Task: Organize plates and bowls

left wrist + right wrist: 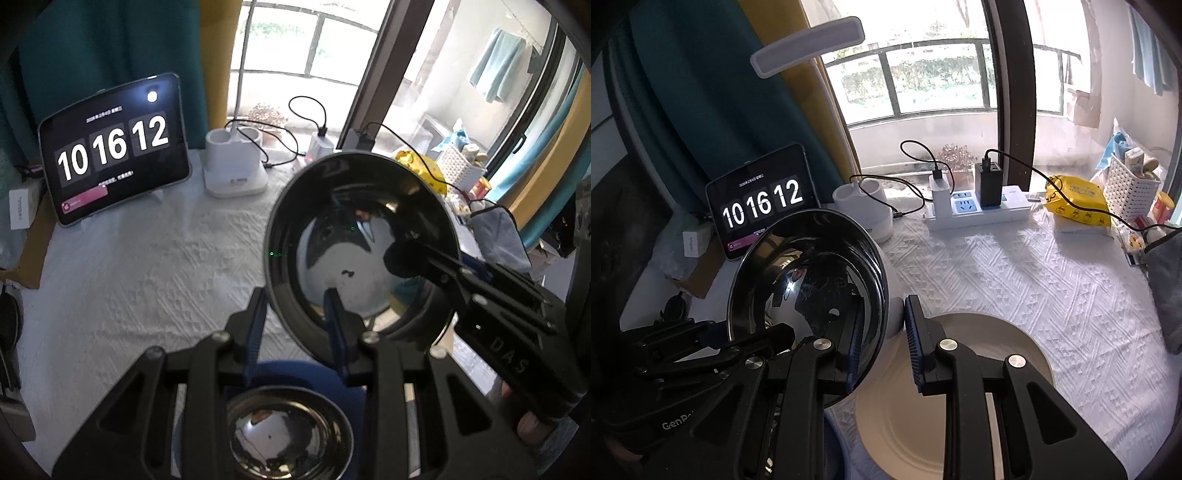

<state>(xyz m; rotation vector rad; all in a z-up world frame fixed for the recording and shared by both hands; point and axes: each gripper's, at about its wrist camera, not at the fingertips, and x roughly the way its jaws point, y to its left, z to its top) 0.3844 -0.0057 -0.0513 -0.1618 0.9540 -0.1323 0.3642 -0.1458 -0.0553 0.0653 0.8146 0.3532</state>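
Observation:
A large steel bowl [354, 251] with a white outside hangs tilted above the table, gripped from both sides. My left gripper [295, 332] is shut on its near rim, one blue pad inside the bowl and one outside. My right gripper [882, 347] is shut on the opposite rim [871, 365]; in the left wrist view it reaches in from the right [417, 266]. Under the left gripper a smaller steel bowl [288, 432] sits on a blue plate [314, 373]. A cream plate [960, 406] lies on the white tablecloth below the right gripper.
A tablet [762, 201] showing a clock stands at the back left beside a white holder [864, 206]. A power strip [975, 210] with chargers and cables, a yellow packet [1075, 201], a white basket [1126, 184] and a grey cloth [1167, 288] line the back and right.

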